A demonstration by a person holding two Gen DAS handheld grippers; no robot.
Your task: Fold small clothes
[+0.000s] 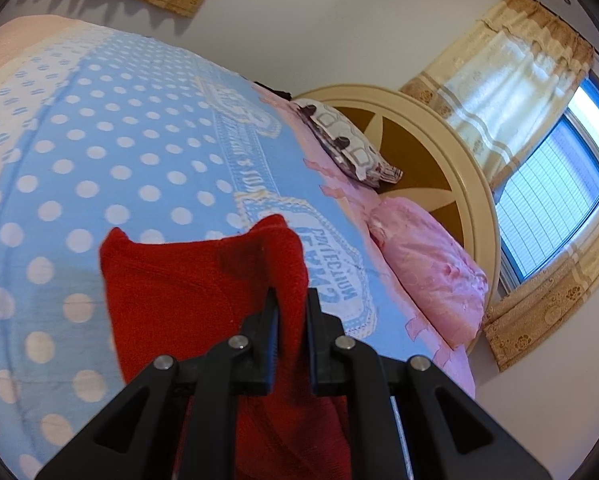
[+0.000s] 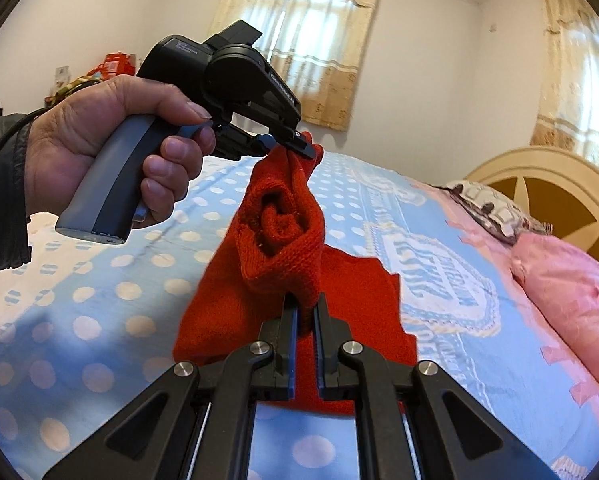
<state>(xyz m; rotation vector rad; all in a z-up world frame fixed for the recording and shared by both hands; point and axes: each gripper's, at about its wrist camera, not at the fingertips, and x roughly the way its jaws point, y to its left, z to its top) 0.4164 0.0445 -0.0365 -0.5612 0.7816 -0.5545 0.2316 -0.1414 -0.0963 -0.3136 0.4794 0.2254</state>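
A red knitted garment (image 1: 187, 292) hangs above the blue polka-dot bedspread (image 1: 99, 152). My left gripper (image 1: 291, 304) is shut on one upper edge of it. In the right wrist view my right gripper (image 2: 306, 312) is shut on another part of the red garment (image 2: 283, 240), which bunches into folds between the two grippers. The left gripper (image 2: 299, 146) also shows there, held in a hand (image 2: 111, 136) at the upper left, pinching the cloth's top. The garment's lower part droops toward the bedspread (image 2: 99, 300).
A pink pillow (image 1: 431, 268) and a patterned pillow (image 1: 347, 144) lie by the round cream headboard (image 1: 451, 148). A window (image 1: 555, 196) with yellow curtains is on the right. Red items (image 2: 115, 64) stand at the far left wall.
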